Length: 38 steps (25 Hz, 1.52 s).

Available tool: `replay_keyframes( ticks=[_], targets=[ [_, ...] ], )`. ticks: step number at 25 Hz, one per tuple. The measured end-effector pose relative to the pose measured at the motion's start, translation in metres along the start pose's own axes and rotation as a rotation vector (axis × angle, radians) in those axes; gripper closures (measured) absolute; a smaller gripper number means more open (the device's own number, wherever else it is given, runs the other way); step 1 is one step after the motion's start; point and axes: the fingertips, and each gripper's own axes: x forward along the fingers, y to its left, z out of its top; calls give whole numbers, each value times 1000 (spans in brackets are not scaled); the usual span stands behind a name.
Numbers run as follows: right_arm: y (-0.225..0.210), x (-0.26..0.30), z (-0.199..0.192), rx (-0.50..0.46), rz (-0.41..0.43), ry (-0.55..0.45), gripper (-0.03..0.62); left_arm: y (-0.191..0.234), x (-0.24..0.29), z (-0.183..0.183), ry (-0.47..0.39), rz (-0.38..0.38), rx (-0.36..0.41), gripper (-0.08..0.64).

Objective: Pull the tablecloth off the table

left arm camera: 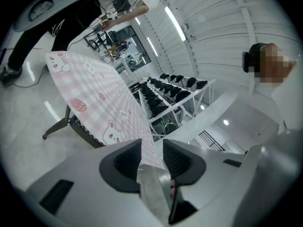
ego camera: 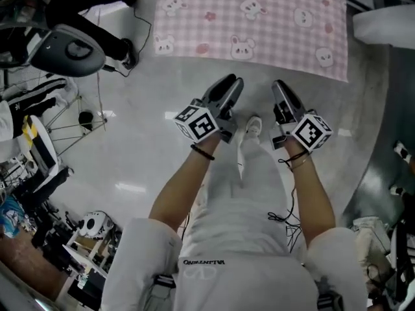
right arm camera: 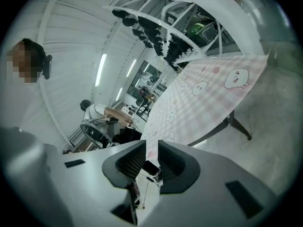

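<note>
The pink bear-print tablecloth (ego camera: 259, 24) lies spread on the table (right arm camera: 239, 123), ahead of both tongs. The left tongs (ego camera: 232, 83) and right tongs (ego camera: 280, 87) hang short of its hem, jaws spread, empty. Next, I'd judge: reach forward and pinch that hem.

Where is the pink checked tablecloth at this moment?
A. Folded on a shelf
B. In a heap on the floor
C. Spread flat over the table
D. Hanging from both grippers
C: the tablecloth lies flat and smooth, a table leg stands under it, and bare floor shows between its near edge and the left gripper and right gripper.
</note>
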Motion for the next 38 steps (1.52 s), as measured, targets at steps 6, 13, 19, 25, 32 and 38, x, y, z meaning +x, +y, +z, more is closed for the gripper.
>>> replay_keyframes(
  ticks=[6,13,19,25,32,38],
  targets=[
    [-25,13,-8,60,6,-16,503,19,8,-13,1,-5,-49,436],
    [-62,33,-23,140,6,-36,502,56,26,-37,-5,-6,-120,436],
    [-70,40,-21,184,-12,-54,502,71,33,-42,-23,8,-222,436],
    [-92,47,-24,251,-25,-100,502,95,36,-50,-55,12,-311,436],
    [-104,53,-18,328,-13,-170,502,109,40,-46,-108,-9,-403,436],
    [-110,60,-11,362,-6,-211,502,116,51,-34,-160,-36,-448,436]
  ],
)
